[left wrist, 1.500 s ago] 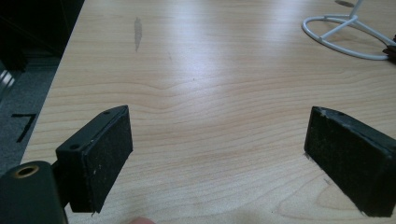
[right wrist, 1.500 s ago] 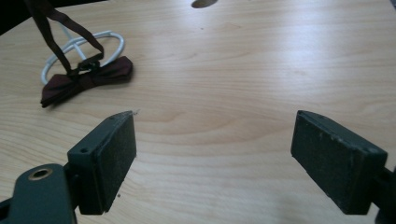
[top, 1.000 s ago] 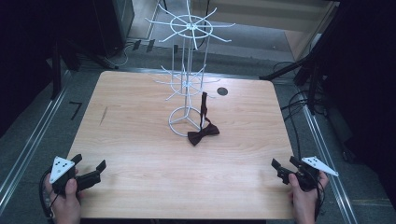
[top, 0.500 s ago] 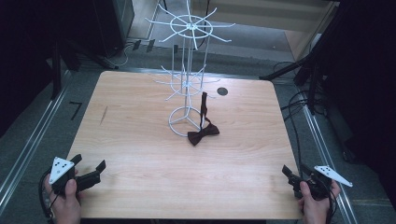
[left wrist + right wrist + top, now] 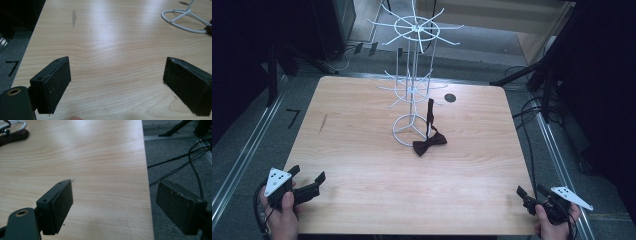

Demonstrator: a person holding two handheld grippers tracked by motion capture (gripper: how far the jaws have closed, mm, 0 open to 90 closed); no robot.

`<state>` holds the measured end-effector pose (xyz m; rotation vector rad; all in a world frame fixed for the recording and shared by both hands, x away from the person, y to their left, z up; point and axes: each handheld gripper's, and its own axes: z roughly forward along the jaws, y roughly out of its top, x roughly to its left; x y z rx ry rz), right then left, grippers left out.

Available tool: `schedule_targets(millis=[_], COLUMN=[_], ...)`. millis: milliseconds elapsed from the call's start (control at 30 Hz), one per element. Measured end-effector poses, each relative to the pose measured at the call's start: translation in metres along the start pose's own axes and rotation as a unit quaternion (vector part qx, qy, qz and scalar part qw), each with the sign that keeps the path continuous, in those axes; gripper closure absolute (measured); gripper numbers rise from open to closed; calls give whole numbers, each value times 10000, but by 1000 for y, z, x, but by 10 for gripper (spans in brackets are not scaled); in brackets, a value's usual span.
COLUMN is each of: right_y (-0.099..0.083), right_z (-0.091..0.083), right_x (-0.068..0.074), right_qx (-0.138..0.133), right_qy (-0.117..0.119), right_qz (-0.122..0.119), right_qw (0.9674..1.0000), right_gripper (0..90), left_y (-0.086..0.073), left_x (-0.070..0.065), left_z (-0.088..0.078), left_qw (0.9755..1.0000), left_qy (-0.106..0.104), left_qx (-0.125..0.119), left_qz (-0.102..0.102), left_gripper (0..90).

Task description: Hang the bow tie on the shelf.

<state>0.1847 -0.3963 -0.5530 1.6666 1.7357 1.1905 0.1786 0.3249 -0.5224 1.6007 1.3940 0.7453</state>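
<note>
A light wooden worktop (image 5: pixel 362 150) is seen from above. Near its middle stands a white wire display rack (image 5: pixel 413 82), a thin pole on a round wire base with two tiers of spoke-like hooks. A dark brown bow tie (image 5: pixel 429 144) lies on the worktop, touching the near right edge of the rack's base, and its strap runs upward beside the pole. A small dark round hole (image 5: pixel 450 98) sits in the worktop behind and to the right of the rack.

The left tool (image 5: pixel 307 184) is held by a hand (image 5: pixel 282 215) at the near left corner of the worktop. Its jaws are spread wide with nothing between them. In the left gripper view, the two black padded jaws frame bare wood, with the rack's base at the far upper right.

The right tool (image 5: pixel 528 192) is held by the other hand (image 5: pixel 557 222) at the near right corner. Its jaws are also spread wide and empty. In the right gripper view, one jaw is over the wood and the other over the grey floor (image 5: pixel 180 150), where black cables (image 5: pixel 192 152) lie. The bow tie appears at the far upper left, well apart from both tools.
</note>
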Motion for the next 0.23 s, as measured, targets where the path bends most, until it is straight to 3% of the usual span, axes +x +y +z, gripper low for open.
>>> schedule_targets(millis=[133, 233], right_y=[0, 0], right_z=[1, 0], right_x=[4, 3], right_qx=[-3, -59], right_qy=[-98, -138], right_qz=[-107, -9], right_qw=[9999, 9999], right_gripper=[146, 147], left_y=[0, 0], left_x=[0, 1], left_z=[0, 0], left_qw=[10000, 10000], left_qy=[-8, -16], left_qx=[6, 54], left_qz=[-14, -14], left_gripper=[83, 83])
